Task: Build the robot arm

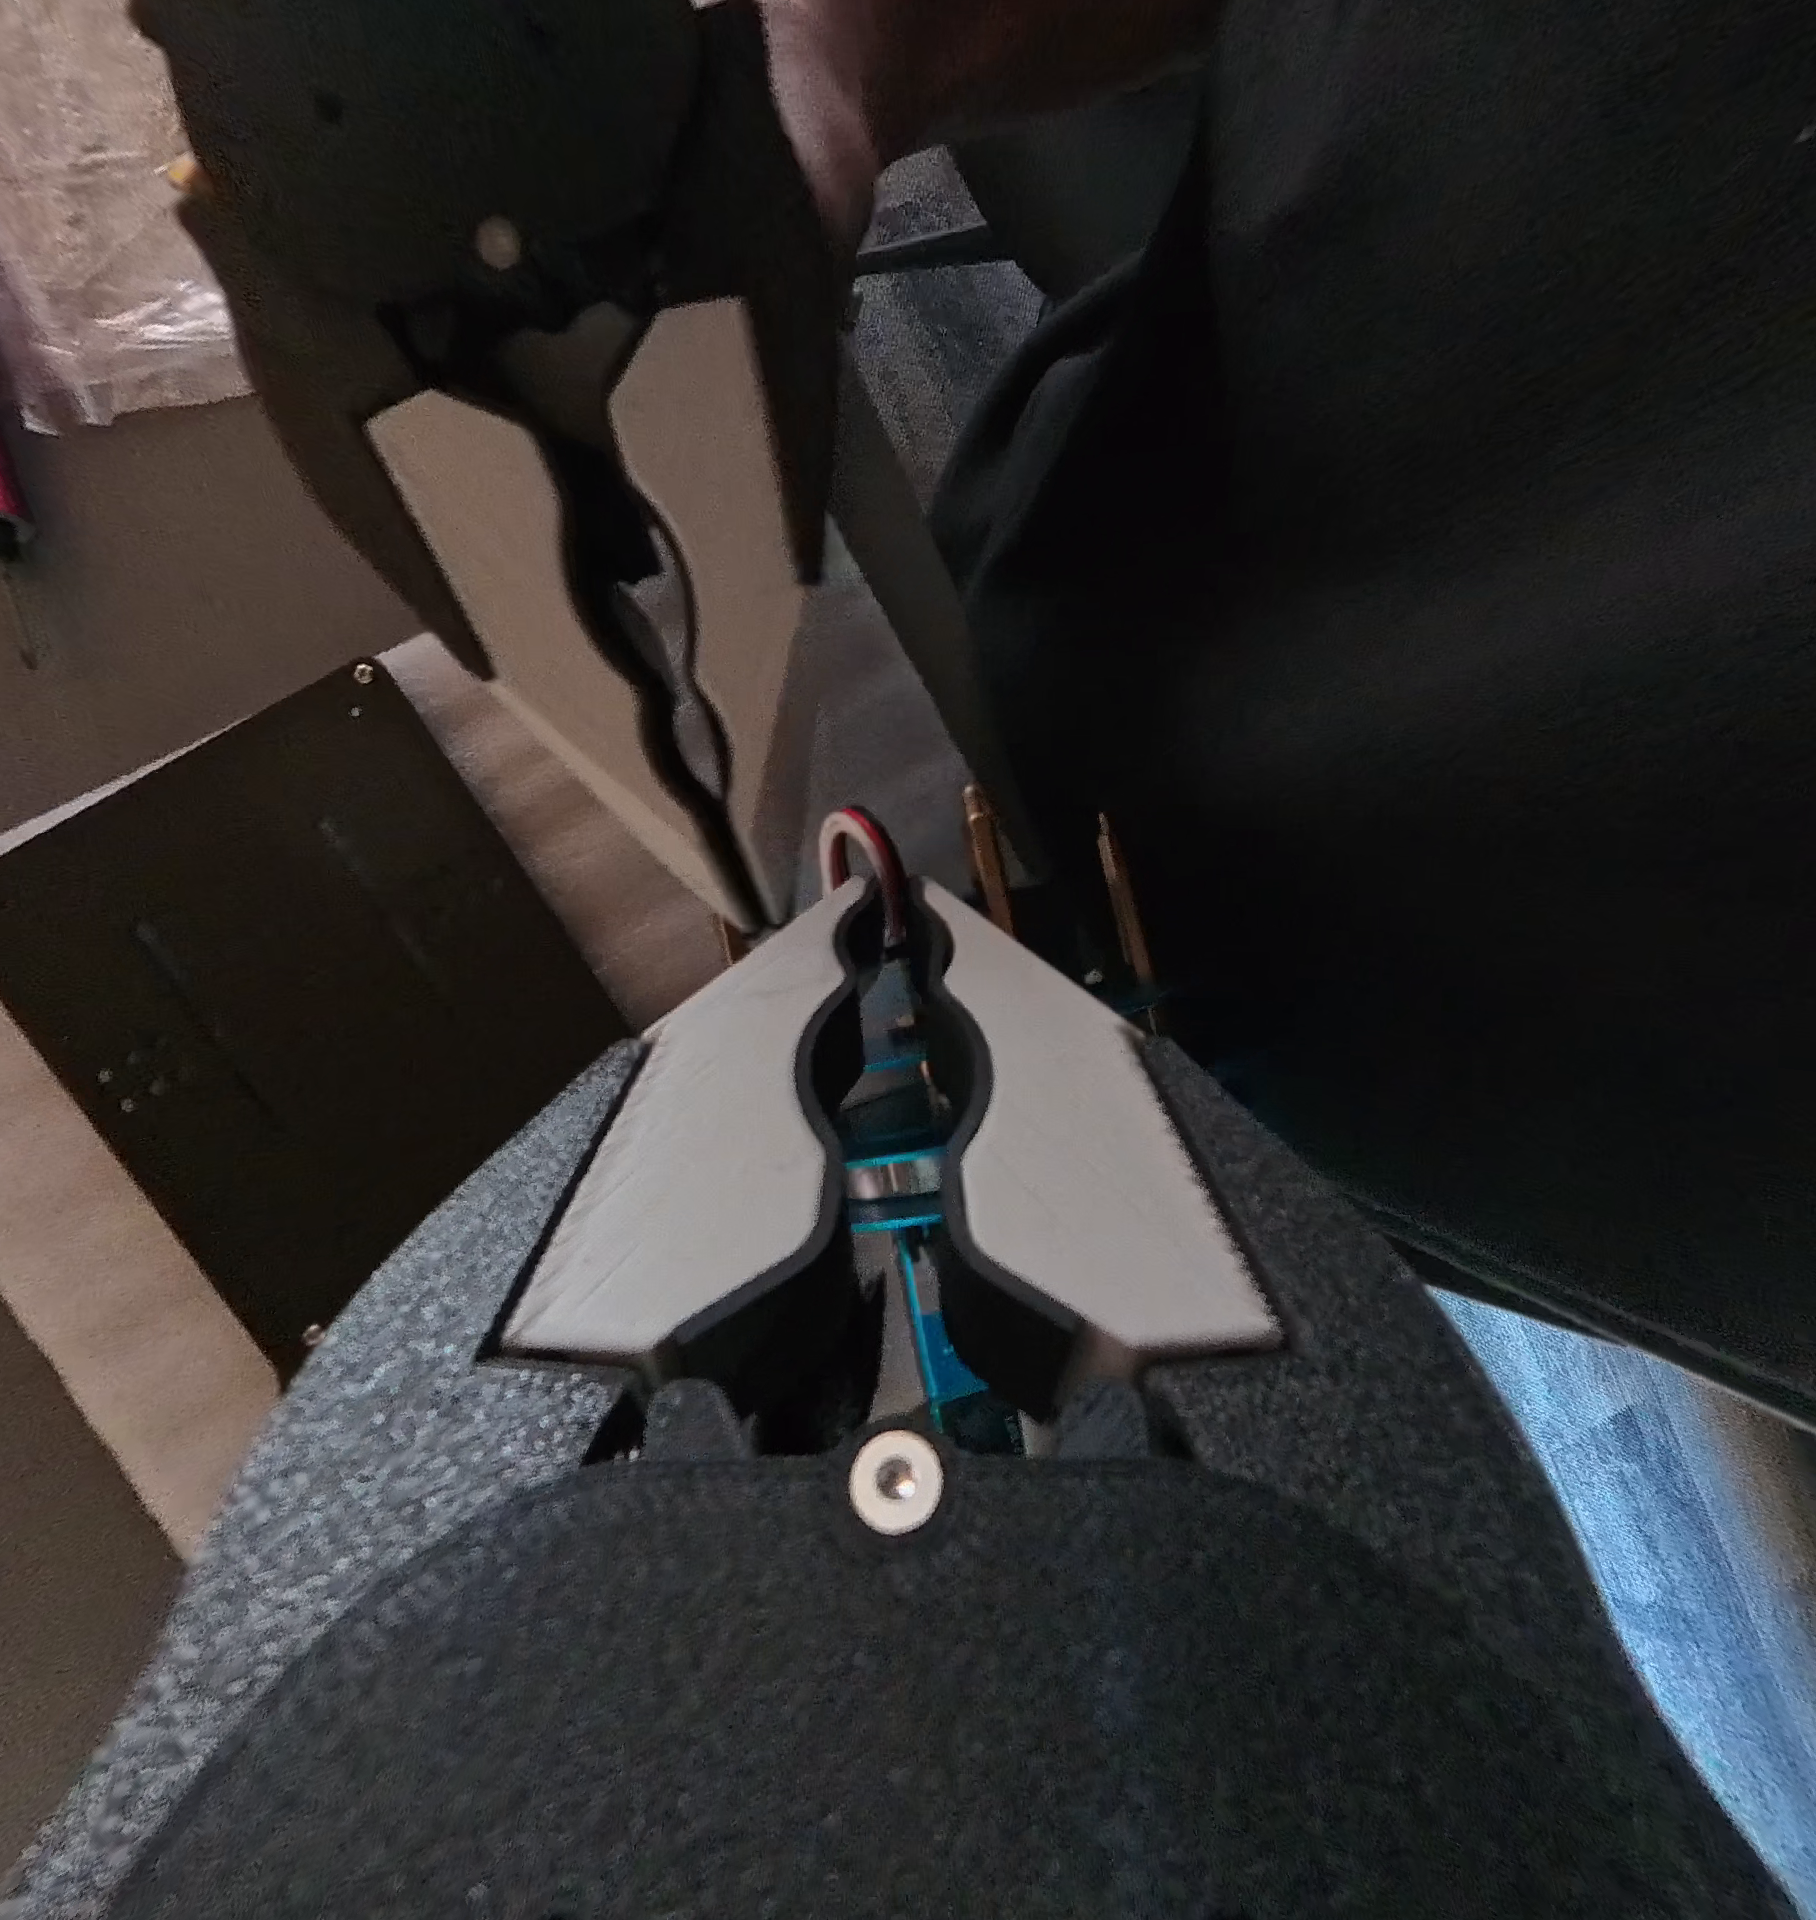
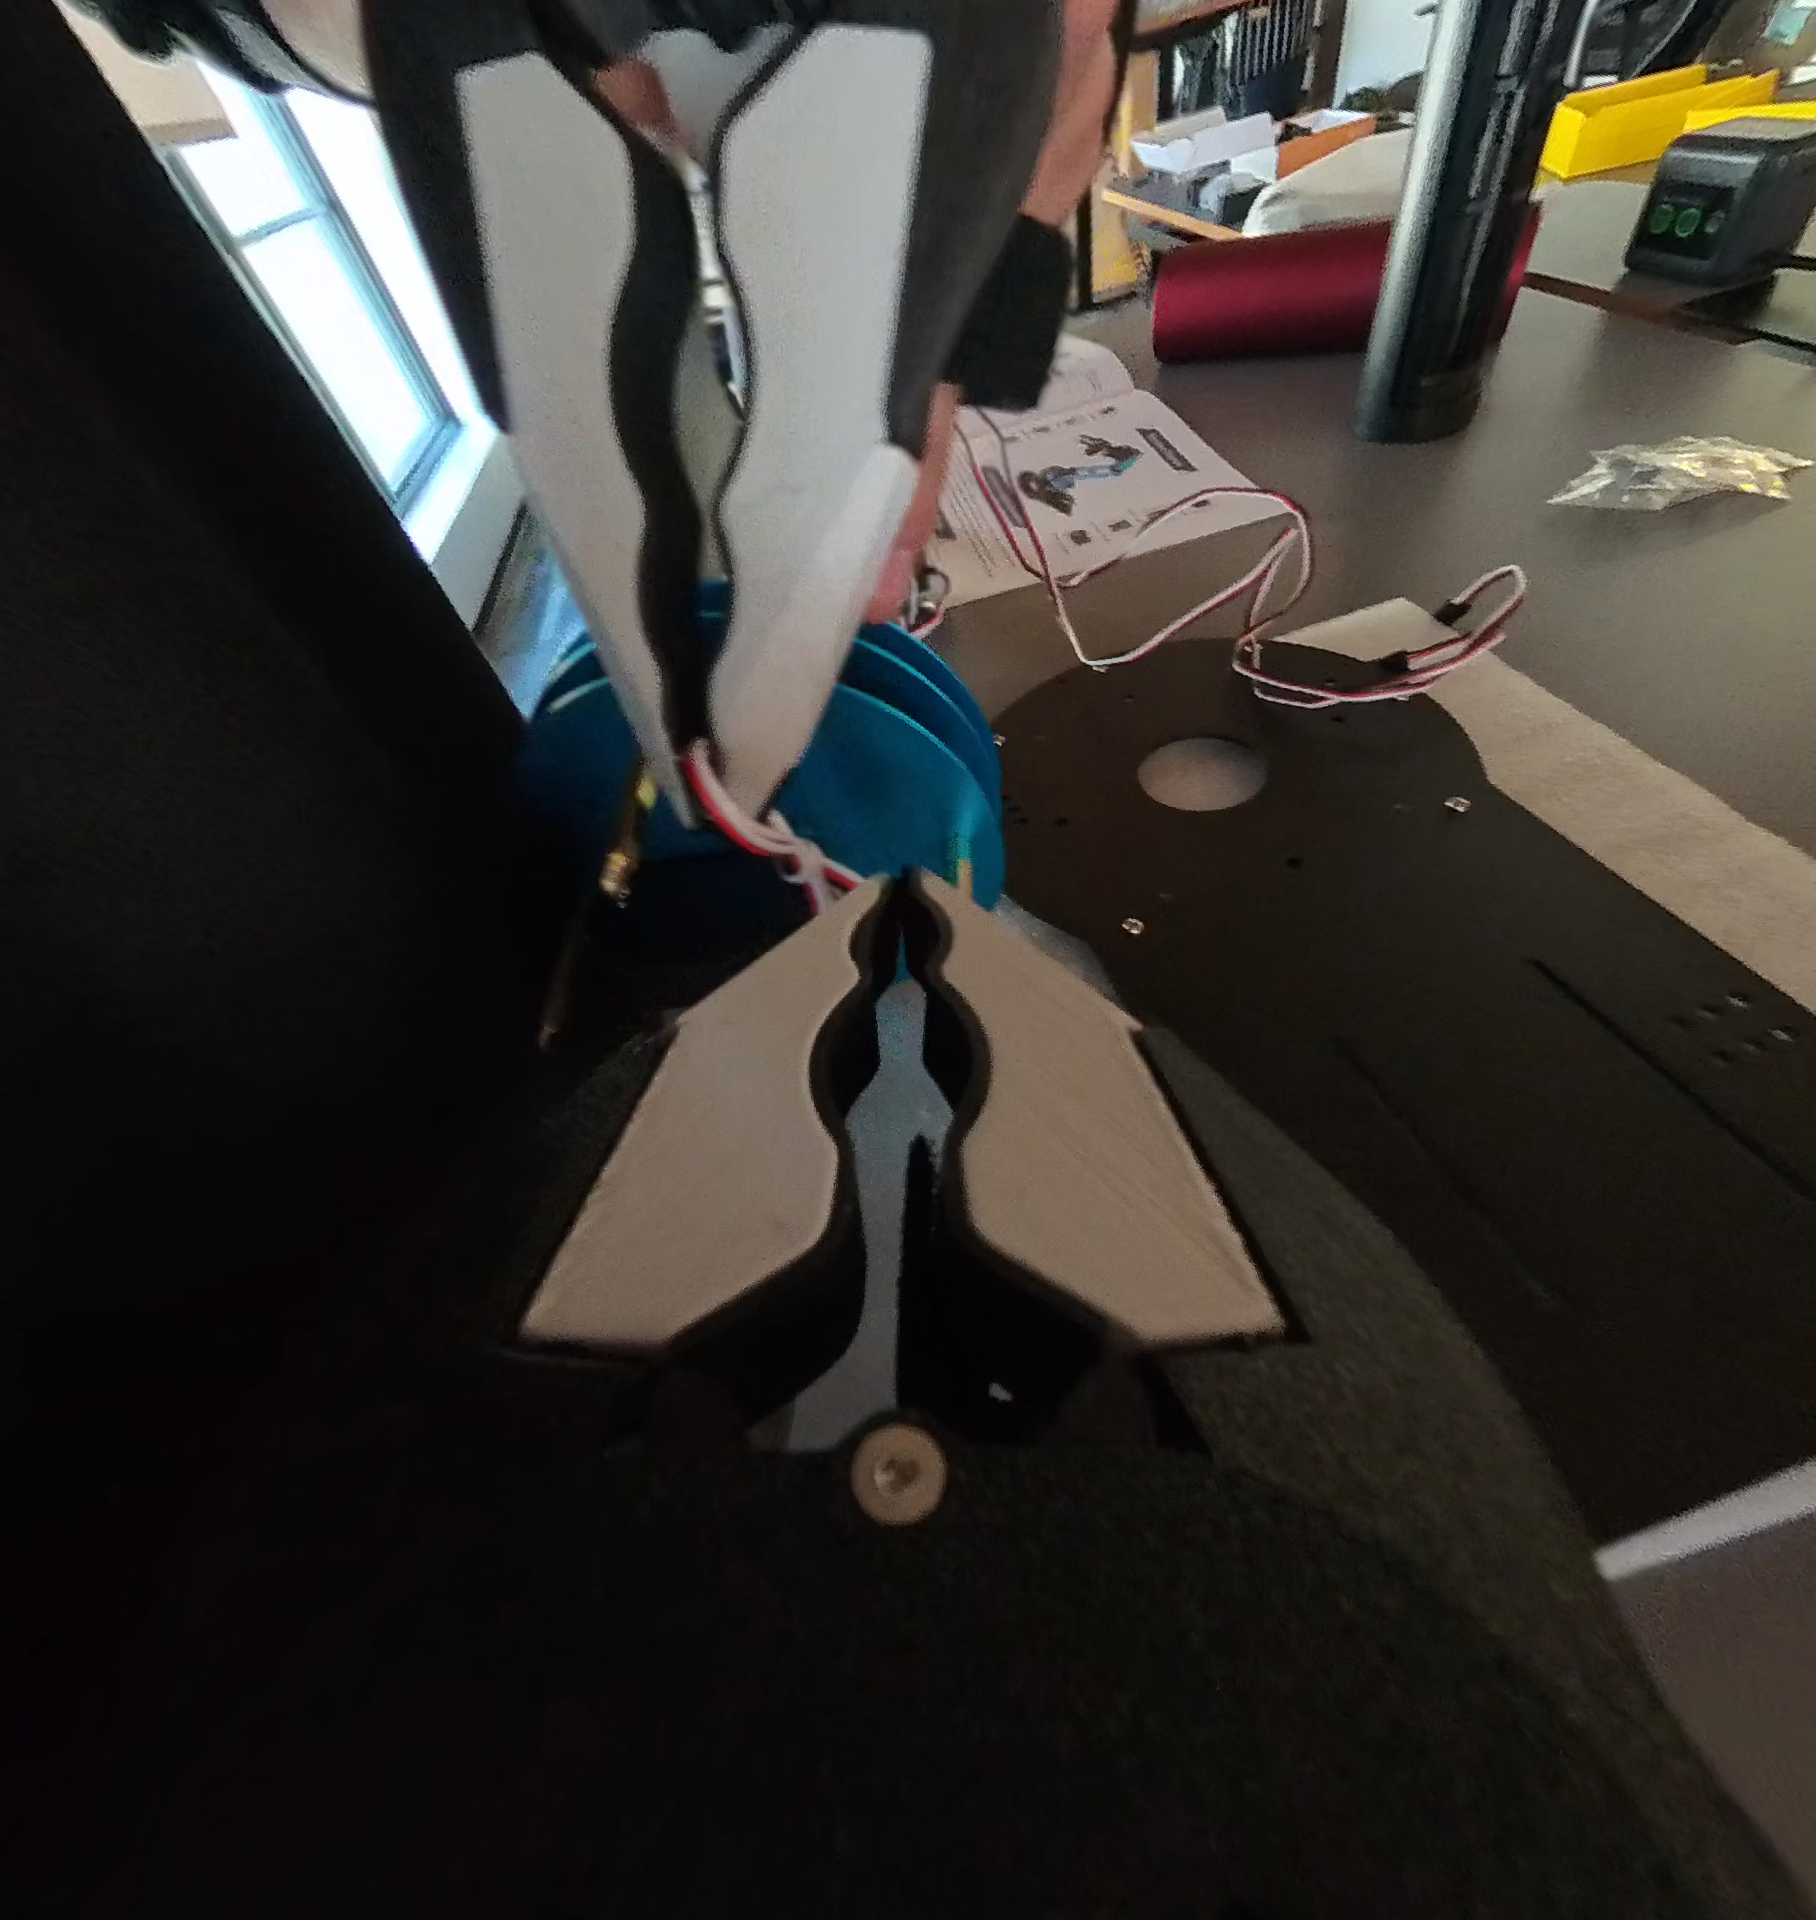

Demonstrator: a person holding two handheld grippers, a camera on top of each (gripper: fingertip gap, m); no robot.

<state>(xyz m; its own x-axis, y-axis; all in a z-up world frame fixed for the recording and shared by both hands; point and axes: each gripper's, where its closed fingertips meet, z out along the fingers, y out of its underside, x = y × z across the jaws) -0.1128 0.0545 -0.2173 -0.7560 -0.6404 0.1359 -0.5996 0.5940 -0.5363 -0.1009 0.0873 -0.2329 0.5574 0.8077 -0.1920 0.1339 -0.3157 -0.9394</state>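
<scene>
Red-white-black servo cable (image 1: 864, 844) sits right at both sets of tips, looping up out of a blue disc assembly (image 2: 883, 769) at the near end of the black base plate (image 2: 1403, 935). From my left gripper (image 1: 888, 914) the loop is dead ahead, its strands dropping down between the fingers; jaws nearly together, looks pinched on the cable, though blur keeps me from being sure. My right gripper (image 2: 899, 883) is also almost closed, tips touching or just beside the same bundle (image 2: 800, 842) below the left's tips; can't tell if it actually has hold. In the right view the left gripper (image 2: 712, 774) comes down from above, steeply tilted. Cable run trails off to the right across the plate toward a small white block (image 2: 1382, 634). Brass standoffs (image 1: 1117, 894) just right of the loop. Beyond: open manual (image 2: 1091, 468), red roll (image 2: 1288, 296), black post (image 2: 1444, 208). Dark fabric (image 1: 1455, 520) blocks the right of my left view.
</scene>
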